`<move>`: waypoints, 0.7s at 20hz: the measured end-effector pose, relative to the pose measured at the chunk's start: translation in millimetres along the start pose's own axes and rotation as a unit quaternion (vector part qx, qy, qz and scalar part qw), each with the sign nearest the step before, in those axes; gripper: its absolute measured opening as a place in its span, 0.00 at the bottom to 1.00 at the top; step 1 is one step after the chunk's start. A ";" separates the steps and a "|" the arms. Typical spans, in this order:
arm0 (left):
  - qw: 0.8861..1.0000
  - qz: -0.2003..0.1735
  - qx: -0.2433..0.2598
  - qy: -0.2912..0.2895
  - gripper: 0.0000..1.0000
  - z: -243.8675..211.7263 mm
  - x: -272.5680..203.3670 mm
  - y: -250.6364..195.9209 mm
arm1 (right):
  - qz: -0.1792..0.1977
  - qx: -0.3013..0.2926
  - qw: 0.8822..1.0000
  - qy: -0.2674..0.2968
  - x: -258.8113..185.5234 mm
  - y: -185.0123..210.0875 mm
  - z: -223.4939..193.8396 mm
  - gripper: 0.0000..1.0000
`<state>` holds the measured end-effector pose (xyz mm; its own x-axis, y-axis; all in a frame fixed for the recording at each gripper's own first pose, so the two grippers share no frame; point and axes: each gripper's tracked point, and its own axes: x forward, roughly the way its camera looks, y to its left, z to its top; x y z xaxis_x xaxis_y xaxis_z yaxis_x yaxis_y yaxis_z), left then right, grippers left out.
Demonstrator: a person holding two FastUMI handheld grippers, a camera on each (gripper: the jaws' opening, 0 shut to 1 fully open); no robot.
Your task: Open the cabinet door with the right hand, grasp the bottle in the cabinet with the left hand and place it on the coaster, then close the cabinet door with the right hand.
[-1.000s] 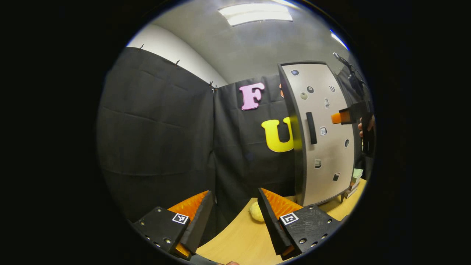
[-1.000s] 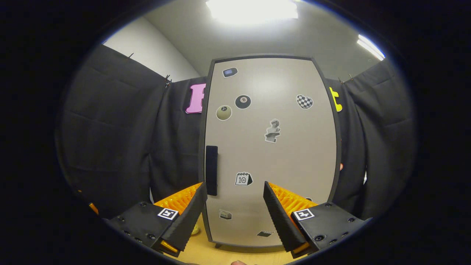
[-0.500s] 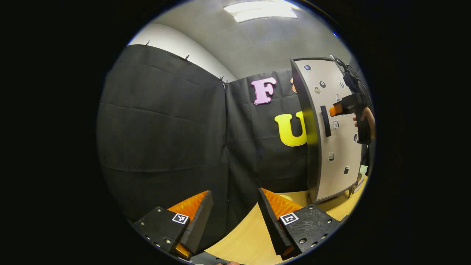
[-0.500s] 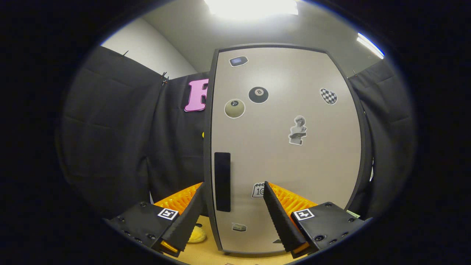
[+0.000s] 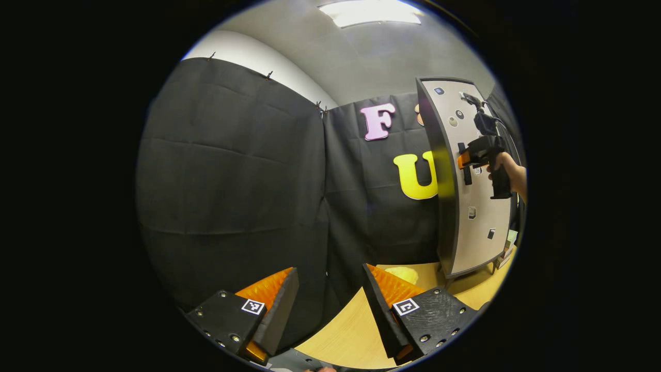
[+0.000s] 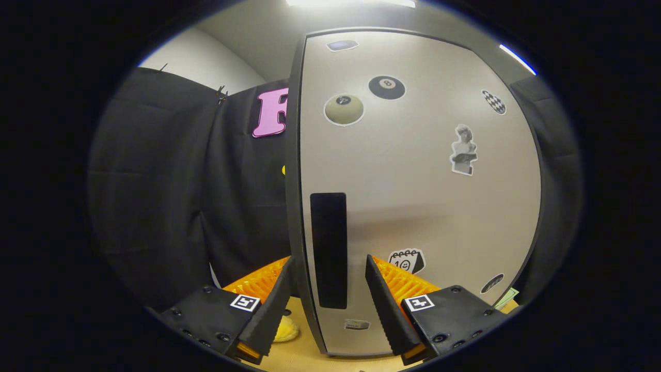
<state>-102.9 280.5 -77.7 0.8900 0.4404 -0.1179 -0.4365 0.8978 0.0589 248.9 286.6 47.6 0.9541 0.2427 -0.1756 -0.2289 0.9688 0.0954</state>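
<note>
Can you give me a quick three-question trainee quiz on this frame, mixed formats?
1. True or false: the right tongs are shut on the door handle.
2. Multiple choice. Where does the yellow coaster lie? A) on top of the cabinet B) on the table by the cabinet's foot C) between the left tongs' fingers
3. Fill in: in the left gripper view, a hand holds the other tongs up to the cabinet ____.

Key:
1. False: the fingers stand apart on either side of the handle.
2. B
3. door
</note>
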 end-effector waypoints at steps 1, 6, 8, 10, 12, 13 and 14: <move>1.000 0.001 -0.001 0.000 0.72 -0.6 -0.9 3.4 | -0.005 0.001 1.000 0.001 3.2 -0.9 1.4 0.71; 1.000 0.004 -0.007 0.004 0.72 -5.3 -2.2 10.6 | -0.029 -0.004 0.999 0.012 6.3 -5.0 1.3 0.34; 1.000 -0.001 -0.009 0.003 0.72 -3.2 -1.6 8.4 | -0.027 -0.006 0.999 0.020 8.2 -4.4 -0.1 0.27; 1.000 -0.008 -0.007 -0.005 0.72 4.1 0.8 4.3 | -0.018 -0.008 1.000 0.018 5.1 -4.4 0.1 0.20; 1.000 -0.016 -0.005 -0.012 0.72 8.1 0.1 1.3 | -0.005 -0.002 1.000 0.013 0.5 -3.8 0.1 0.14; 1.000 -0.020 -0.005 -0.014 0.71 10.1 1.4 -1.3 | -0.001 -0.003 1.000 0.012 -2.3 -3.2 0.8 0.14; 1.000 -0.025 -0.004 -0.017 0.72 12.6 3.4 -6.3 | 0.002 -0.004 1.000 0.012 -6.9 -2.5 0.8 0.14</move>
<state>-95.4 276.4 -66.0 0.9146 0.3949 -0.0876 -0.3923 0.9187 0.0454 243.1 282.5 49.4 0.9485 0.2472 -0.1982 -0.2338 0.9682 0.0889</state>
